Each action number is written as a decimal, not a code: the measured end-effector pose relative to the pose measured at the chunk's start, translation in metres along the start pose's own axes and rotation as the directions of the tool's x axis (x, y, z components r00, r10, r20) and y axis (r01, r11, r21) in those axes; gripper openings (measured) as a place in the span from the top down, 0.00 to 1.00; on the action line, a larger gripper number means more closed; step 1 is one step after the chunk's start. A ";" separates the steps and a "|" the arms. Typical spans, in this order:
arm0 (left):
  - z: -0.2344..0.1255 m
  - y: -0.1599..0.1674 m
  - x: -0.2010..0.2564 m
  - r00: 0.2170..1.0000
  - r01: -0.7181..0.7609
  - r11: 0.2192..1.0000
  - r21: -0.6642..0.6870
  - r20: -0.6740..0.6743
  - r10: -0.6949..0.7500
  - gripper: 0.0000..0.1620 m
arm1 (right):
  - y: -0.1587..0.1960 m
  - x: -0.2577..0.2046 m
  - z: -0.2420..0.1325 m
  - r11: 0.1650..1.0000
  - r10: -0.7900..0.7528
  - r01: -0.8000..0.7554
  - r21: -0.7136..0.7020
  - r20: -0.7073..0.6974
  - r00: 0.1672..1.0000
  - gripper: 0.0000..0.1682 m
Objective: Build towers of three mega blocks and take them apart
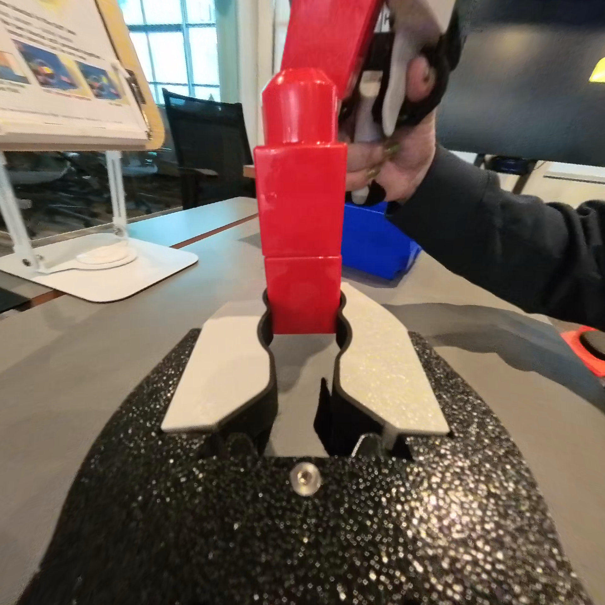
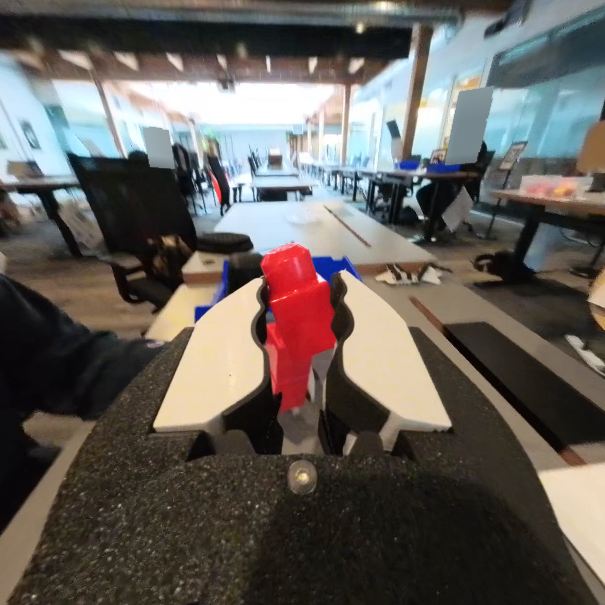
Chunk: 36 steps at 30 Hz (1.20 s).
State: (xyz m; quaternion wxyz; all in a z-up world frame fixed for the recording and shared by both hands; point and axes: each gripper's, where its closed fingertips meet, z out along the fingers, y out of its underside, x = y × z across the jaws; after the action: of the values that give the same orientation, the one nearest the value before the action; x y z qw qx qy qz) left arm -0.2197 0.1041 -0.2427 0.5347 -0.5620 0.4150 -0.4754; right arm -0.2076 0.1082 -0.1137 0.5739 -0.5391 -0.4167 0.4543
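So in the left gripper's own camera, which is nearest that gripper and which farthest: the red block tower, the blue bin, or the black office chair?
1. Red block tower: its bottom block sits between the left gripper fingertips.
2. Blue bin: on the table just behind the tower, to the right.
3. Black office chair: beyond the table's far edge, to the left.

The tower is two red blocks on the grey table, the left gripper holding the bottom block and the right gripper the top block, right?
Nearly. The left wrist view shows the tower has three red blocks, not two; the rest stands.
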 end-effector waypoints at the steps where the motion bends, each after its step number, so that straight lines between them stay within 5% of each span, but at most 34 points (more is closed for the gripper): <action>1: 0.001 0.001 0.003 1.000 -0.005 1.000 -0.004 -0.016 0.005 0.79 | -0.001 -0.004 0.003 1.000 0.013 -0.014 0.024 0.009 1.000 0.78; 14: 0.009 0.006 0.017 0.996 -0.039 0.998 -0.043 -0.079 0.036 0.79 | 0.011 -0.017 0.016 0.965 0.235 -0.248 0.087 0.139 0.962 0.78; 36: 0.012 0.006 0.024 0.994 -0.027 0.999 -0.025 -0.102 0.024 0.79 | 0.029 -0.024 0.013 0.976 0.216 -0.220 0.014 0.120 0.969 0.78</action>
State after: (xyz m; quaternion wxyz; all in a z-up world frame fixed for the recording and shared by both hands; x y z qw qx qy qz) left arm -0.2029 0.0827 -0.2462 0.5114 -0.5386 0.4552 -0.4911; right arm -0.2286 0.0879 -0.1410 0.5023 -0.5461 -0.3819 0.5511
